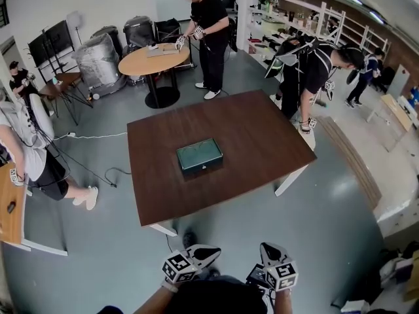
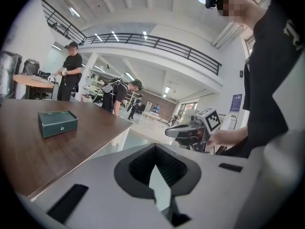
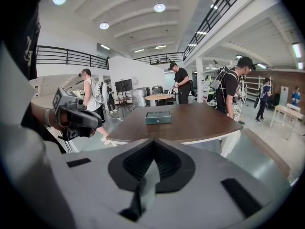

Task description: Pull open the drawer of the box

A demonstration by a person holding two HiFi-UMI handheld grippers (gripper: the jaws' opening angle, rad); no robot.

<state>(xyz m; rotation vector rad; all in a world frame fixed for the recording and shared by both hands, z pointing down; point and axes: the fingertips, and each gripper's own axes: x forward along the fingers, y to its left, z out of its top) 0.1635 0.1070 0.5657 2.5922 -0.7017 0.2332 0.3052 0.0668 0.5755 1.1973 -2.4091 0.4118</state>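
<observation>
A dark green box (image 1: pixel 200 156) lies near the middle of the brown square table (image 1: pixel 262 136). Its drawer front with a small round knob faces me and sits flush. The box also shows in the left gripper view (image 2: pixel 57 123) and in the right gripper view (image 3: pixel 158 117), far ahead of the jaws. My left gripper (image 1: pixel 208 252) and right gripper (image 1: pixel 270 249) hang close to my body, well short of the table's near edge. Both stand shut with nothing held: left gripper (image 2: pixel 153 150), right gripper (image 3: pixel 151 146). Each gripper shows in the other's view, the right gripper (image 2: pixel 190 130) and the left gripper (image 3: pixel 76 118).
A person (image 1: pixel 313 70) bends at the table's right corner. Another person (image 1: pixel 208 25) stands by a round wooden table (image 1: pixel 154 61) behind it. A third person (image 1: pixel 26 156) stands at the left beside an orange desk (image 1: pixel 12 208). A cable (image 1: pixel 98 169) runs over the grey floor.
</observation>
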